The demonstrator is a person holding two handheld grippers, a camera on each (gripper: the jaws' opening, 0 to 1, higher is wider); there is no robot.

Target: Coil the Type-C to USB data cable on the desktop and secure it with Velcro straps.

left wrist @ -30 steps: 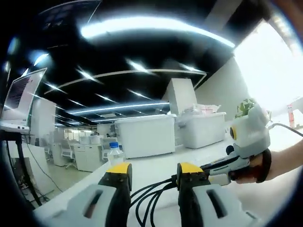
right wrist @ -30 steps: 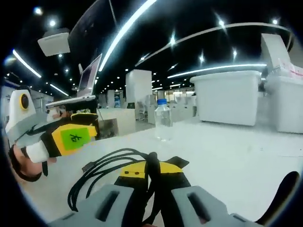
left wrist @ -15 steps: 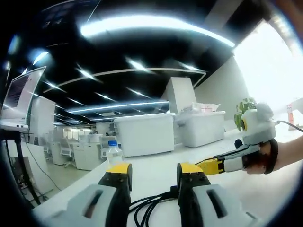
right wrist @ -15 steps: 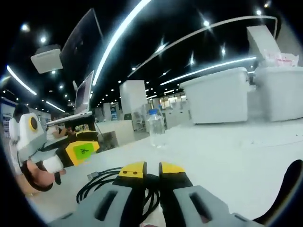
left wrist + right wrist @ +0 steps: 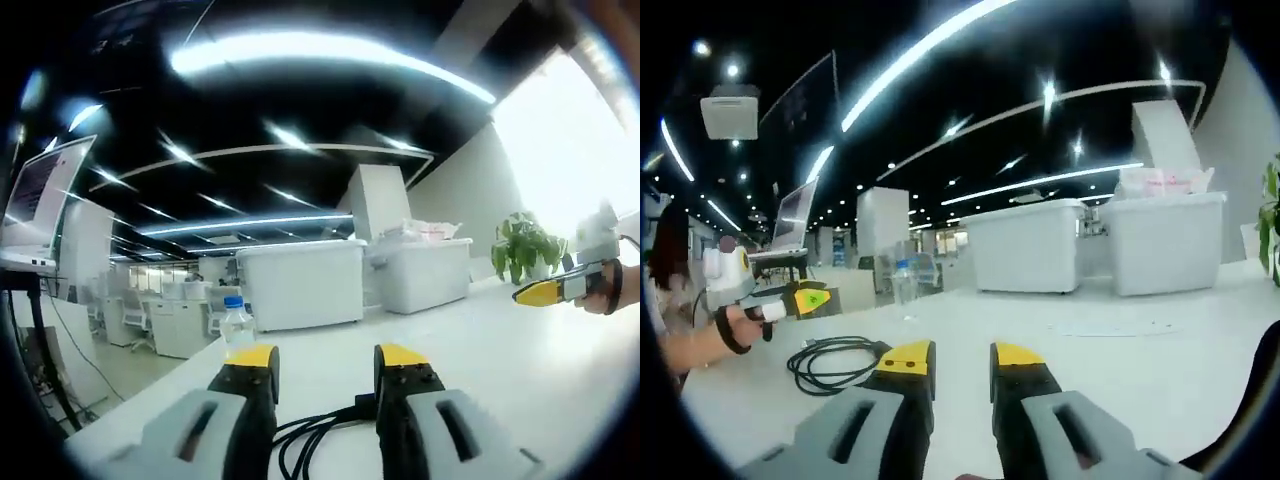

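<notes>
The black data cable point(image 5: 835, 362) lies in a loose coil on the white desktop point(image 5: 1120, 360), left of my right gripper point(image 5: 960, 357), which is open and apart from it. In the left gripper view the cable's loops point(image 5: 318, 436) lie on the desk low between the jaws of my left gripper point(image 5: 325, 358), which is open with nothing held. The right gripper point(image 5: 560, 290) shows far off at the right edge, in a hand. The left gripper point(image 5: 790, 299) hovers just behind the coil, held by a hand. I cannot make out a Velcro strap.
A clear water bottle point(image 5: 905, 285) with a blue cap stands behind the cable, also the bottle point(image 5: 235, 322). Two large white bins point(image 5: 1025, 245) point(image 5: 1160, 243) sit at the back. A laptop point(image 5: 35, 195) stands raised at the left. A potted plant point(image 5: 525, 250) is at the far right.
My right gripper, shut on the cable a second ago, has opened, let it go and pulled far back to the right. The coil now lies free on the desk. The left gripper barely moved.
</notes>
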